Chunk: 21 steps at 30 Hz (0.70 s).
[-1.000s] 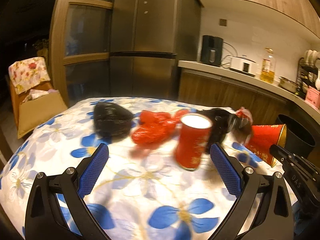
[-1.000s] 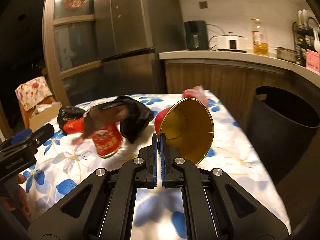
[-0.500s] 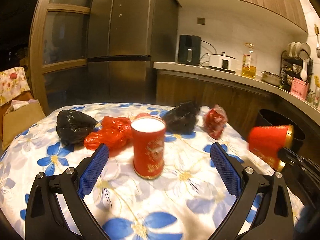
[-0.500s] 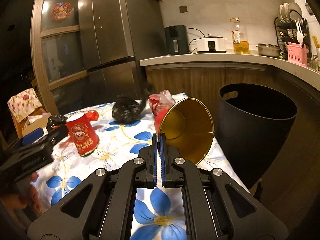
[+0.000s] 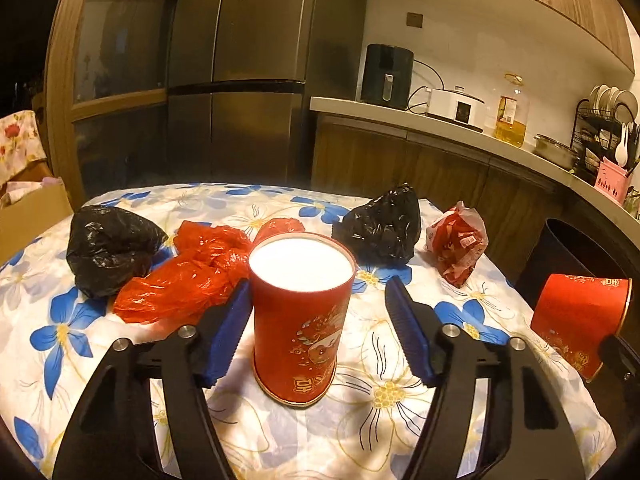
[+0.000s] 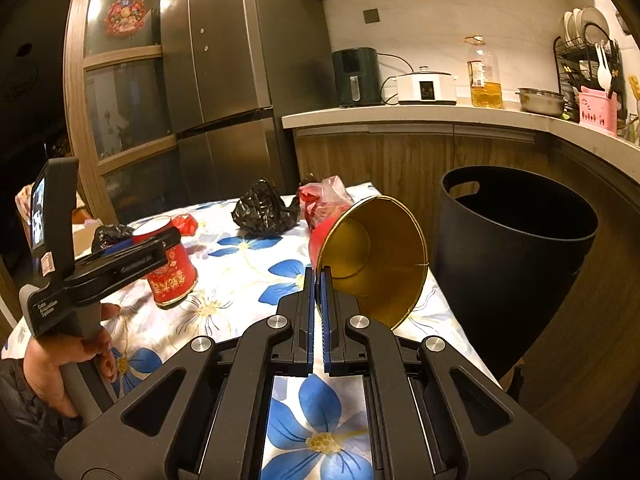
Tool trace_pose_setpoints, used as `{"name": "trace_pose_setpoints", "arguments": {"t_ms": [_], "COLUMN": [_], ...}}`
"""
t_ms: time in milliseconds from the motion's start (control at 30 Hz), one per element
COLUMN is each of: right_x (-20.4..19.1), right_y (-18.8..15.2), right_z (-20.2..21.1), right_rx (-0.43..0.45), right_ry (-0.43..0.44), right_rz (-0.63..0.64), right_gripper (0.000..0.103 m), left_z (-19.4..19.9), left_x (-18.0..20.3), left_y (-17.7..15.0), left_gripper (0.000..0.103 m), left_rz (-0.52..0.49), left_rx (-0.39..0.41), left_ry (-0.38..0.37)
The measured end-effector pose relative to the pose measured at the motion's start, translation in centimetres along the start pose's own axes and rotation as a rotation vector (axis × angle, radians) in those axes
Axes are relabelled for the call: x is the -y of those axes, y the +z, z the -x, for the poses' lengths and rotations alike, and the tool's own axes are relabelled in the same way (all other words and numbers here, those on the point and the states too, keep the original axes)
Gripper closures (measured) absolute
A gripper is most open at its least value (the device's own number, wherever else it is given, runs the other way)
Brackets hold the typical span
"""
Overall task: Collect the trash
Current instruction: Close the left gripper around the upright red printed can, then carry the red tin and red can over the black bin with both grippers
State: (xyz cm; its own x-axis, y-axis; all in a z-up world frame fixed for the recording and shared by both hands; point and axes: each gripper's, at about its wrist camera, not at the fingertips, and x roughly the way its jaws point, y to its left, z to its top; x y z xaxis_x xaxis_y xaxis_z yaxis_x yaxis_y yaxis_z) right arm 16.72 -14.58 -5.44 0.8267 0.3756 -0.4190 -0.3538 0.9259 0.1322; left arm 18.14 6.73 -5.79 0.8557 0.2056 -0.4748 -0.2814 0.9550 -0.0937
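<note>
The left claw [image 5: 316,320] is closing around a red can [image 5: 302,316] that stands upright on the flowered tablecloth [image 5: 384,408]. The can sits between the blue pads; the left pad is at its side, while a gap shows before the right pad. Beyond the left finger lies a red plastic bag [image 5: 188,280], and further left of it a black bag [image 5: 110,246]. Ahead and right of the claw sit a second black bag [image 5: 382,226] and a red wrapper [image 5: 458,242].

The right claw [image 6: 318,284] is pinched tight on the rim of an empty red tin [image 6: 372,256], held tipped with its gold inside facing the camera. A black bin [image 6: 516,260] stands just right of that claw, beside the table.
</note>
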Motion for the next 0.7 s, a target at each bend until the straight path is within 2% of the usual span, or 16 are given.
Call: {"name": "trace_pose_setpoints", "arguments": {"t_ms": [33,67,100,467,700], "right_x": [0.0,0.0,0.0,-0.2,-0.2], "right_y": [0.0,0.0,-0.1,-0.1,0.3], "right_z": [-0.2,-0.2,-0.3,-0.4,0.5], "right_rx": [-0.004,-0.006,-0.008,-0.012,0.005], "right_ry": [0.0,0.001,0.002,0.007,0.014], "right_rz": [0.0,-0.001,-0.003,0.001,0.004], "right_gripper": [0.1,0.1,0.1,0.1,0.1], "left_z": [-0.1,-0.1,-0.3,0.2,3.7], "left_x": [0.0,0.0,0.0,-0.5,0.7], "left_y": [0.0,-0.1,-0.1,-0.3,-0.2], "left_gripper": [0.042,0.049,0.053,0.056,0.056], "left_rz": [-0.006,-0.01,-0.013,0.009,-0.021], "left_rx": [-0.001,-0.003,-0.01,-0.006,0.02], "left_ry": [0.002,0.006,0.011,0.002,-0.016]}}
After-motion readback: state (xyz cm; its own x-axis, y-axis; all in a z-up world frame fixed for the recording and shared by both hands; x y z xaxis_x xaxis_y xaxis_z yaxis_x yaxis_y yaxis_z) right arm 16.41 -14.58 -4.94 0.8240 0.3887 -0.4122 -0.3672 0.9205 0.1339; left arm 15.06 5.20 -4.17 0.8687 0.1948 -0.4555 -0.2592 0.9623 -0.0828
